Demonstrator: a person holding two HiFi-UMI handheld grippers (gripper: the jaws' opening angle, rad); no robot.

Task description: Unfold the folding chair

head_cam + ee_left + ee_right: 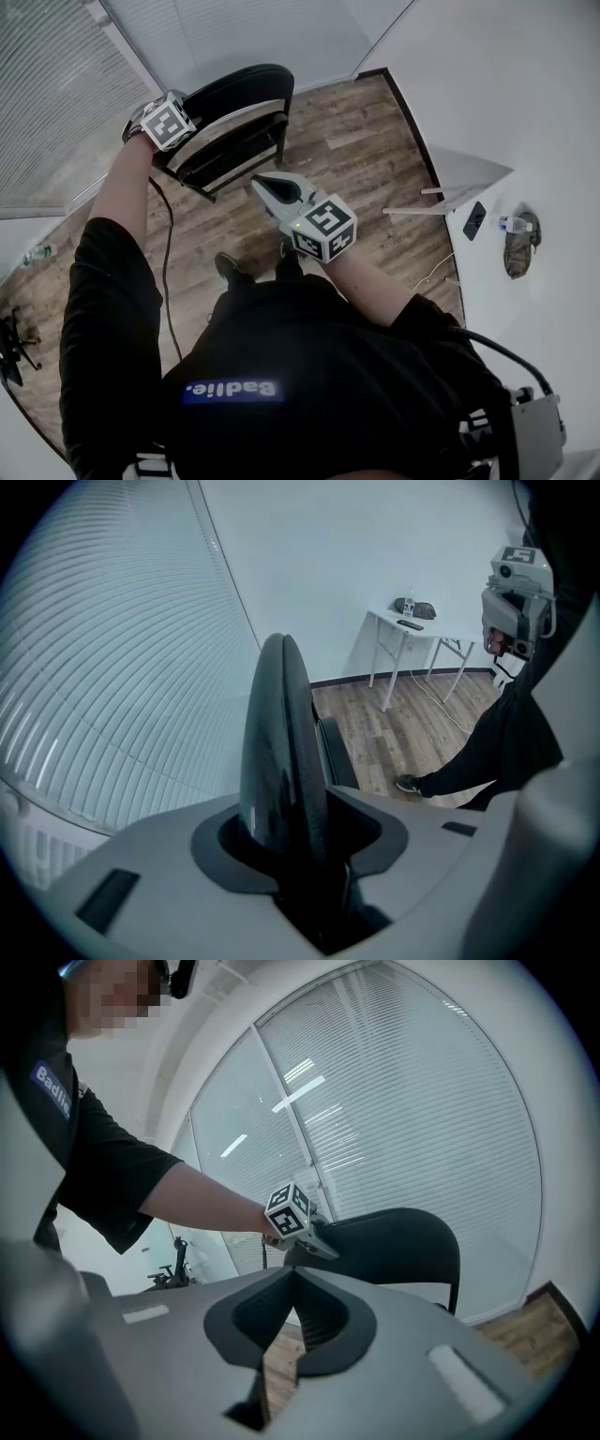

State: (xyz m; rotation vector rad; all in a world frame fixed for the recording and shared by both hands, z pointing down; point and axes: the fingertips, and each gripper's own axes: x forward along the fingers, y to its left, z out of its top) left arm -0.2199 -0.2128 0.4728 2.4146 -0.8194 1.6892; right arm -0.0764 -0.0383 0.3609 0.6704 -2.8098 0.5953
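A black folding chair (pixel 239 108) stands on the wooden floor by the blinds, its seat (pixel 225 155) tilted up close under the backrest. My left gripper (pixel 180 141) points down onto the left end of the backrest's top edge and is shut on it; in the left gripper view the black backrest (pixel 281 733) stands edge-on between the jaws (pixel 305 850). My right gripper (pixel 262 182) hangs shut in the air in front of the chair, apart from it. The right gripper view shows its closed jaws (pixel 295 1321), with the chair (pixel 394 1241) and the left gripper (pixel 305 1234) beyond them.
A white table (pixel 487 173) stands by the right wall with a phone (pixel 474 220), a bottle (pixel 514 224) and a camouflage pouch (pixel 518 248) on it. A black cable (pixel 167 272) runs over the floor by my left side. Blinds (pixel 47 94) are behind the chair.
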